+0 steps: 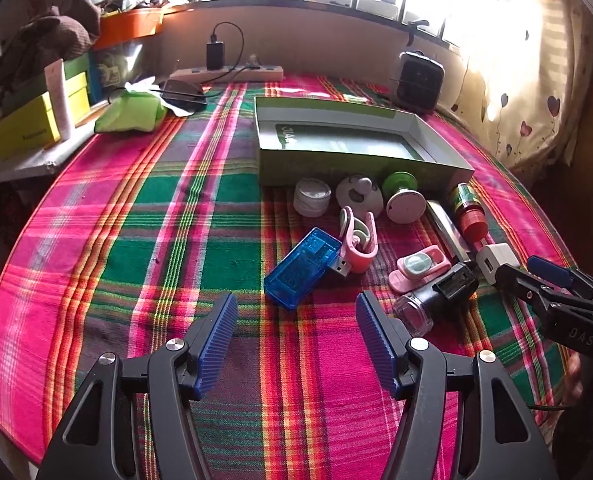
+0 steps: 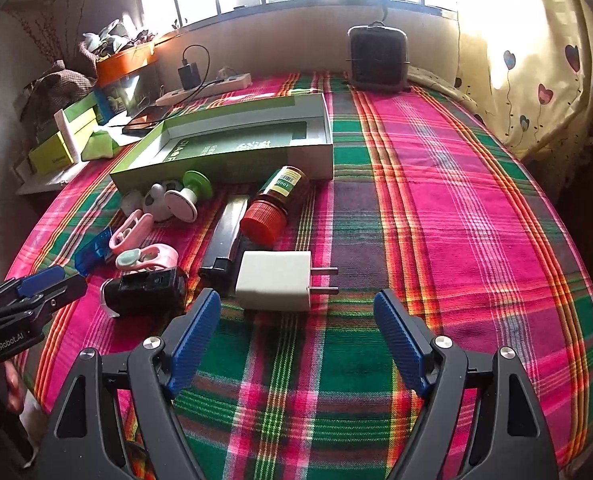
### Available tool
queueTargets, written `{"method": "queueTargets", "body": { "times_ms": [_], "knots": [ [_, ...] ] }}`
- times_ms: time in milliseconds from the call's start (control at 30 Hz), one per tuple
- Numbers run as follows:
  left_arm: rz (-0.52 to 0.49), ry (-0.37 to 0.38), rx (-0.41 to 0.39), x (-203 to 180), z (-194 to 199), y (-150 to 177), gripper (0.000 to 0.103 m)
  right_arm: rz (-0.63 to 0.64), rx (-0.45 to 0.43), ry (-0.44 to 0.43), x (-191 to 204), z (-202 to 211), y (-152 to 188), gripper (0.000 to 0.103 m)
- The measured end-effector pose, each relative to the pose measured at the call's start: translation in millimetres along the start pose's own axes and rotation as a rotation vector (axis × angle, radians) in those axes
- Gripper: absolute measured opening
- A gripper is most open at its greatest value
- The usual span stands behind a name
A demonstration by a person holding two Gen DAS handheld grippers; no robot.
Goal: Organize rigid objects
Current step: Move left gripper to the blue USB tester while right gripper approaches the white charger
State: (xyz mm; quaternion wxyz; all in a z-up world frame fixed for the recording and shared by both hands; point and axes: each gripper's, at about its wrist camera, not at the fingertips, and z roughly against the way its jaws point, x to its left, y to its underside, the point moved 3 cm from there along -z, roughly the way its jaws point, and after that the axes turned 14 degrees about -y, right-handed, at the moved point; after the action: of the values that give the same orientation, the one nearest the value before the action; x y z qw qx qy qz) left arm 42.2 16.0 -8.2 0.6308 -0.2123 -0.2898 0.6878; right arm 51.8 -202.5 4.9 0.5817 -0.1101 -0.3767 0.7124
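An open green box lies on the plaid cloth with small objects strewn in front of it. A blue USB tester lies just ahead of my open left gripper. A white plug adapter sits just in front of my open right gripper, near its left finger. Around them lie a red-capped bottle, a black flat bar, a black stamp-like block, pink clips and a green-and-white spool. Both grippers hold nothing.
A dark heater or speaker stands at the far edge under the window. A power strip with a charger, a phone, yellow boxes and an orange tub crowd the far left. Plaid cloth stretches bare to the right.
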Motion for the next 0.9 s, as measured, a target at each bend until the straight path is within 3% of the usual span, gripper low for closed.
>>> {"method": "queueTargets", "body": {
  "times_ms": [300, 667, 767, 900],
  "knots": [
    [-0.005, 0.002, 0.011, -2.6, -8.0, -6.9, 0.061, 0.033, 0.025, 0.088, -4.7, -6.7, -7.2, 0.08],
    [-0.032, 0.009, 0.024, -11.0, -14.3, -9.0, 0.061, -0.048, 0.018, 0.23, -54.8, 18.2, -0.1, 0.08],
    [-0.034, 0.004, 0.025, -11.0, -15.6, -10.5, 0.061, -0.082, 0.008, 0.236, -61.8, 23.3, 1.0, 0.08],
    [-0.044, 0.0, 0.022, -11.8, -17.0, -13.6, 0.061, -0.068, -0.007, 0.172, -48.7, 26.2, -0.2, 0.08]
  ]
}}
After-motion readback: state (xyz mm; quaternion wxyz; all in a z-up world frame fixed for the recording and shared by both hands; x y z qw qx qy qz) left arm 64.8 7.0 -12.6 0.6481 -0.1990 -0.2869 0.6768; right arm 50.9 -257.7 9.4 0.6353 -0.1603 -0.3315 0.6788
